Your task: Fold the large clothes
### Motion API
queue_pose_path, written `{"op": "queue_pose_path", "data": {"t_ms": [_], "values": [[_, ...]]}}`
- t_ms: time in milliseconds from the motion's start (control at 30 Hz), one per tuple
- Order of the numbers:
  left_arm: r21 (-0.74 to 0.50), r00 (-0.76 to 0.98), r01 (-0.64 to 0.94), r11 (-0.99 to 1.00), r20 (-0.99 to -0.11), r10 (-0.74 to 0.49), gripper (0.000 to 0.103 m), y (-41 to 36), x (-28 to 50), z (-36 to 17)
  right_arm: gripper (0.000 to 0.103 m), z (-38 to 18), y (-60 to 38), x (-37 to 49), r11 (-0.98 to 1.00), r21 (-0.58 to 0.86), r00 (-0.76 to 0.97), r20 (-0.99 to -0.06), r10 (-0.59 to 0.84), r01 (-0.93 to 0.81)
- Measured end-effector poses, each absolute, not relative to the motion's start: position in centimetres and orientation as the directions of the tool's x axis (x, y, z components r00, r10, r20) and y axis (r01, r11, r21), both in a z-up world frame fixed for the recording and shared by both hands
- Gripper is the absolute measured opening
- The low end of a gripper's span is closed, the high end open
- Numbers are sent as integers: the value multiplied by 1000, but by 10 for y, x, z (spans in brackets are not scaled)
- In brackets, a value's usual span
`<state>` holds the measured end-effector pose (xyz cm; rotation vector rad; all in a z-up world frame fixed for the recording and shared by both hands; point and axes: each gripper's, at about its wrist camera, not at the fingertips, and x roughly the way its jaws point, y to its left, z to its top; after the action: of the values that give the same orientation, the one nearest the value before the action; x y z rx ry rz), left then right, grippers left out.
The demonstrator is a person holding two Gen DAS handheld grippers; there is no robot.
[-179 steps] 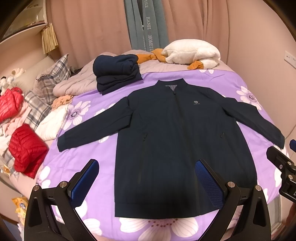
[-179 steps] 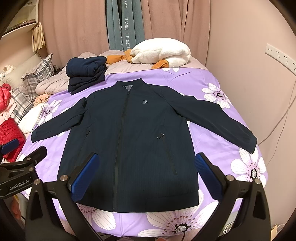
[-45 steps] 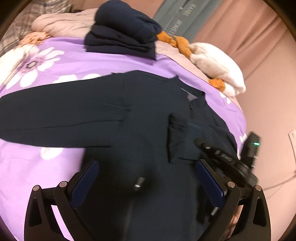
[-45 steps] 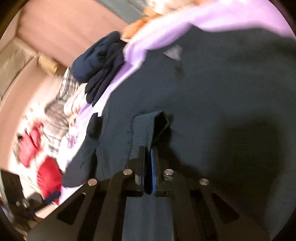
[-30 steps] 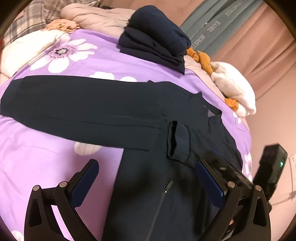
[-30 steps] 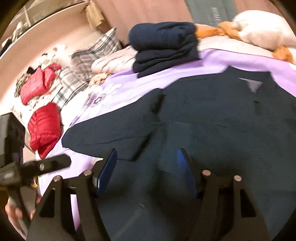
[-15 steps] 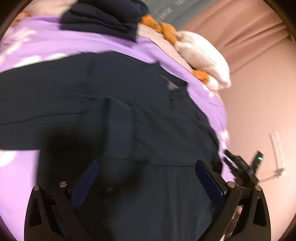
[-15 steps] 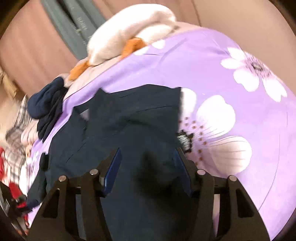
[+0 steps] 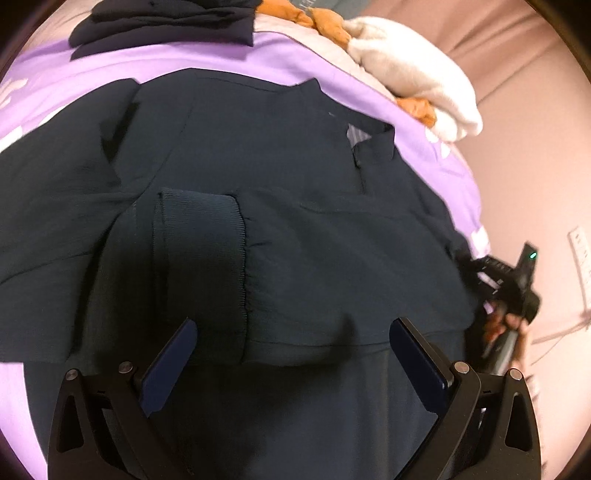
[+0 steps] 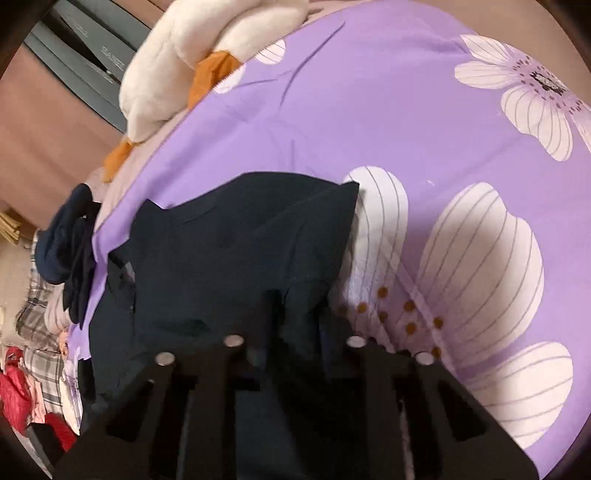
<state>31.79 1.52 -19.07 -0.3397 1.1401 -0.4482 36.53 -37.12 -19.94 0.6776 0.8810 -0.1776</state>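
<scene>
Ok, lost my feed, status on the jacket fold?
Left tongs open over folded sleeve cuff. Right tongs shut on jacket edge. Nothing in the way.

The jacket (image 9: 295, 229) lies spread on the bed (image 10: 369, 110) under my left gripper (image 9: 291, 358), one sleeve folded across its chest with the cuff (image 9: 201, 258) lying just ahead of my fingers. Behind the collar, at the head of the bed, sits a stack of folded clothes (image 9: 166, 18), with a plush toy (image 9: 406, 74) to its right. My right gripper (image 10: 291, 332) is at the jacket's right edge, where the folded shoulder meets bare sheet. More clothes (image 10: 22, 380) are piled off the bed's left side
</scene>
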Motion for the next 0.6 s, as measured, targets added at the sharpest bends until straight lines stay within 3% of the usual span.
{"op": "queue_pose_path", "data": {"t_ms": [167, 267, 433, 500, 600], "values": [[-450, 347, 206, 869, -797, -494, 103, 0, 324, -191, 4, -185, -407, 347, 720, 589, 745, -649, 151, 367], [-413, 341, 206, 887, -820, -460, 103, -10, 332, -196, 5, -193, -410, 350, 752, 530, 704, -699, 126, 392], [-406, 334, 204, 891, -827, -453, 103, -4, 332, -194, 25, -211, -415, 344, 691, 559, 687, -716, 122, 459], [-385, 349, 187, 904, -834, -428, 103, 5, 329, -189, 38, -192, -414, 333, 744, 470, 690, -723, 16, 475], [-384, 399, 185, 904, -812, -427, 103, 11, 327, -179, 38, -159, -398, 313, 845, 367, 742, -669, -52, 390]]}}
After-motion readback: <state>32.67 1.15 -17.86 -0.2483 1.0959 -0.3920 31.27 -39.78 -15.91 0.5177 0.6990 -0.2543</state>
